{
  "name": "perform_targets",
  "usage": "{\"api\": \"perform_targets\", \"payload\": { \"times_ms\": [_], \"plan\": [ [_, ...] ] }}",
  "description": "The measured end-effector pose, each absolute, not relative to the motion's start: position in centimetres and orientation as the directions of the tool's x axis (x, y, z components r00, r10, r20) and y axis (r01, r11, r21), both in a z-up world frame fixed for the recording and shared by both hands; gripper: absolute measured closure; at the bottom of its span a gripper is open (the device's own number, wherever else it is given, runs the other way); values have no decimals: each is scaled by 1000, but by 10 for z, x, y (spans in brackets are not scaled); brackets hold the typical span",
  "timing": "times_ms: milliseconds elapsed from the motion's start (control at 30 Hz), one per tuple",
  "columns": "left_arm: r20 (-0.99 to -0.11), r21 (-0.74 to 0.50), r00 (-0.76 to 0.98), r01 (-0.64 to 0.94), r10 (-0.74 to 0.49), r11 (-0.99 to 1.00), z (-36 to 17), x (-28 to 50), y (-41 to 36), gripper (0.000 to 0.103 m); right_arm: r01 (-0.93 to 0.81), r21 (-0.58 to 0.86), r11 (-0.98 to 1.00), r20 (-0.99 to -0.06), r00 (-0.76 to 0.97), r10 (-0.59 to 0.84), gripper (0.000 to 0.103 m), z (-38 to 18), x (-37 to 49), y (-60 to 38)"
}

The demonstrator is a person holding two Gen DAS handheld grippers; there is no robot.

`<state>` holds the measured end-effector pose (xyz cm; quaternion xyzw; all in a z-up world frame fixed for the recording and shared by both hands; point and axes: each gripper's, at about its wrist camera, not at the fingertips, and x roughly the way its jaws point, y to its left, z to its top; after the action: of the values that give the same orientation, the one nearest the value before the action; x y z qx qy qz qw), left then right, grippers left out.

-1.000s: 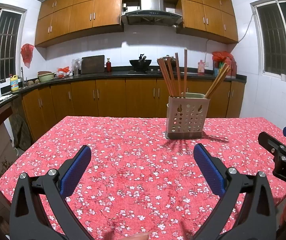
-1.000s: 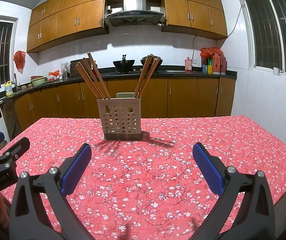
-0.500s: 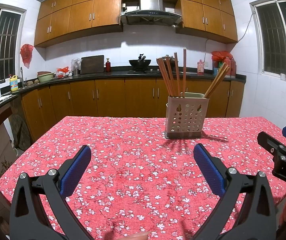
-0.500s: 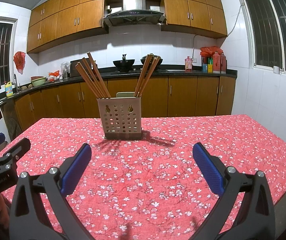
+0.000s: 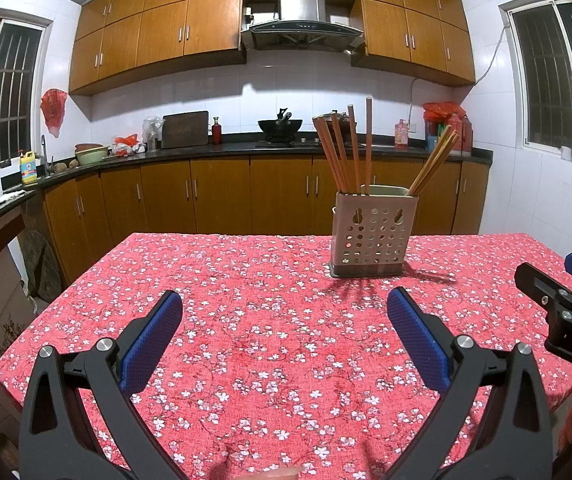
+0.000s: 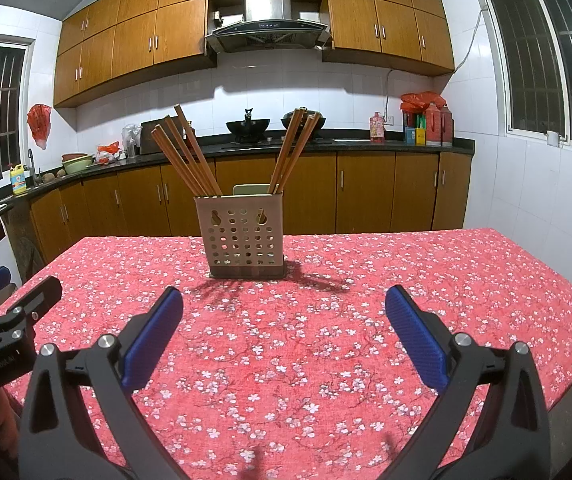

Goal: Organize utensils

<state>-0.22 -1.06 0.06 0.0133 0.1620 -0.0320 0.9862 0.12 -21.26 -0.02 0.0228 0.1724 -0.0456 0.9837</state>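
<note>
Room: kitchen at night, wooden cabinets (image 5: 214, 196) along the far wall, range hood (image 6: 266, 26) above the stove.
Surface: counter under a red floral cloth (image 5: 270, 320), nothing loose on it that I can see.
Holder: perforated pale utensil holder (image 6: 244, 238) stands upright toward the far middle of the counter, well apart from both tools.
Chopsticks, left group: brown chopsticks (image 6: 184, 156) lean left out of one compartment.
Chopsticks, right group: second bundle (image 6: 293, 148) leans right from another compartment; a green piece (image 6: 252, 189) shows behind the rim, what it is unclear.
Left tool: left tool (image 5: 284, 334) hovers low over the cloth, fingers spread wide, empty.
Right tool: right tool (image 6: 284, 332) same, wide and empty, aimed almost straight at the holder.
Step, my reading: sorting looks done or not yet begun; cannot tell which.
Doing it well: approach from above, pinch one stick near its upper third, lift straight up so the holder does not tip.
Risk: holder looks light; steady it with the other tool.
</note>
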Motion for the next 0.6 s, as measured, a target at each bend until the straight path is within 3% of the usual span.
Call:
{"api": "perform_targets", "payload": {
  "times_ms": [600],
  "plan": [
    [-324,14,944,65,-57,998,0,-2,-12,2,96,32,995,-344,936,-79,4,-2,2,-211]
  ]
}}
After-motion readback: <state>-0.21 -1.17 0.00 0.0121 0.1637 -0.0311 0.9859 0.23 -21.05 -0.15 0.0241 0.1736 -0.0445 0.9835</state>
